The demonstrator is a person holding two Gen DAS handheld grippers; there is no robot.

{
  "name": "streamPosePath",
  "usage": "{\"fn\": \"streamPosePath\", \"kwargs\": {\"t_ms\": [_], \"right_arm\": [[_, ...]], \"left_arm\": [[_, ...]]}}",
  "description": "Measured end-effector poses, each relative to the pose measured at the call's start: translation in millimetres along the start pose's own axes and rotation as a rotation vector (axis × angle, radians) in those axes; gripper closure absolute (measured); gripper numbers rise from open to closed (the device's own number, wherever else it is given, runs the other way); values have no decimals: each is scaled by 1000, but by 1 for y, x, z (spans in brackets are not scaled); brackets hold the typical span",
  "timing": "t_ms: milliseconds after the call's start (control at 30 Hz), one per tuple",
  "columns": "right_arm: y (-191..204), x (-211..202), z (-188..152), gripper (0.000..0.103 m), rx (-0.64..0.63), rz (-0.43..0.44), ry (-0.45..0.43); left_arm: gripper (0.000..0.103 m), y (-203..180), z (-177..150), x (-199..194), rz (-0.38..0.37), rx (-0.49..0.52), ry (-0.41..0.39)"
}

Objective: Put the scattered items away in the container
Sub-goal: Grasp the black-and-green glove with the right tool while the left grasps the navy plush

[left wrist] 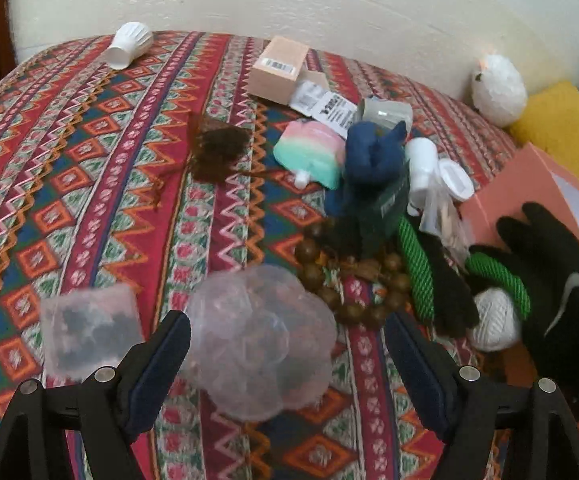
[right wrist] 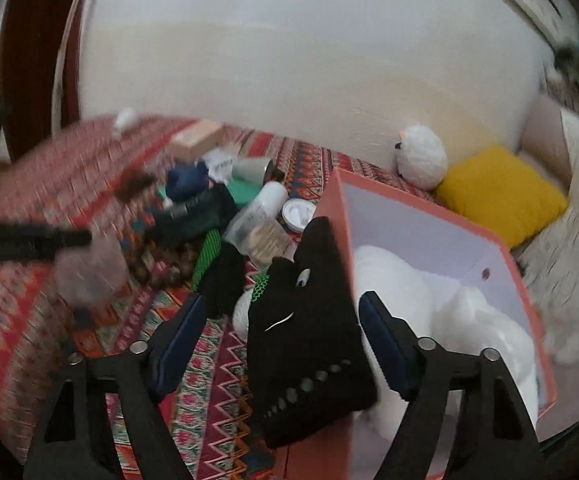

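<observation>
left gripper [left wrist: 287, 354] spread wide around 1 clear crinkled bag [left wrist: 261, 340], grip not discernible | right gripper [right wrist: 279, 330] wide, 1 black glove [right wrist: 309, 344] between pads, draped over wall of 1 pink box [right wrist: 529, 280] | 1 bead string [left wrist: 353, 280], 1 yarn ball [left wrist: 495, 320] on patterned cloth [left wrist: 89, 168]

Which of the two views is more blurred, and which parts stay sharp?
Right wrist view: heavy motion blur over the patterned cloth on the left; the black glove and pink box stay fairly sharp. Left wrist view: mostly sharp, but the clear plastic piece near the lens looks soft.
</observation>
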State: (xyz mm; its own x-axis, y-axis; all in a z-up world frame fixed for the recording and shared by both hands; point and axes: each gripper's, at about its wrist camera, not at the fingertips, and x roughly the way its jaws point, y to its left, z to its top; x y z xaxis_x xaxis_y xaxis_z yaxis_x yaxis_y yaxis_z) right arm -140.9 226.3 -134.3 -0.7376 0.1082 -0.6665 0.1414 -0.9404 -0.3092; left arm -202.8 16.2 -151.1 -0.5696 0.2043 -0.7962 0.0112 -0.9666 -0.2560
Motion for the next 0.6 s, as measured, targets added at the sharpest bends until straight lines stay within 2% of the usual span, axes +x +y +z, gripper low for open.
{"fn": "streamPosePath", "kwargs": {"t_ms": [300, 333, 400, 467, 533, 600], "right_arm": [[25, 52, -3, 34, -147, -73, 102], [27, 64, -5, 40, -160, -77, 139], [33, 72, -7, 53, -212, -130, 157], [30, 72, -4, 76, -184, -71, 163], [18, 71, 0, 85, -107, 8, 165], [6, 71, 1, 89, -52, 45, 161]], "left_arm": [[19, -33, 36, 59, -36, 41, 49], [19, -35, 43, 63, -40, 35, 46], [19, -38, 57, 70, -50, 21, 37], [19, -42, 71, 78, -58, 9, 29], [19, -46, 83, 88, -54, 10, 31], [19, -50, 89, 101, -38, 19, 45]]}}
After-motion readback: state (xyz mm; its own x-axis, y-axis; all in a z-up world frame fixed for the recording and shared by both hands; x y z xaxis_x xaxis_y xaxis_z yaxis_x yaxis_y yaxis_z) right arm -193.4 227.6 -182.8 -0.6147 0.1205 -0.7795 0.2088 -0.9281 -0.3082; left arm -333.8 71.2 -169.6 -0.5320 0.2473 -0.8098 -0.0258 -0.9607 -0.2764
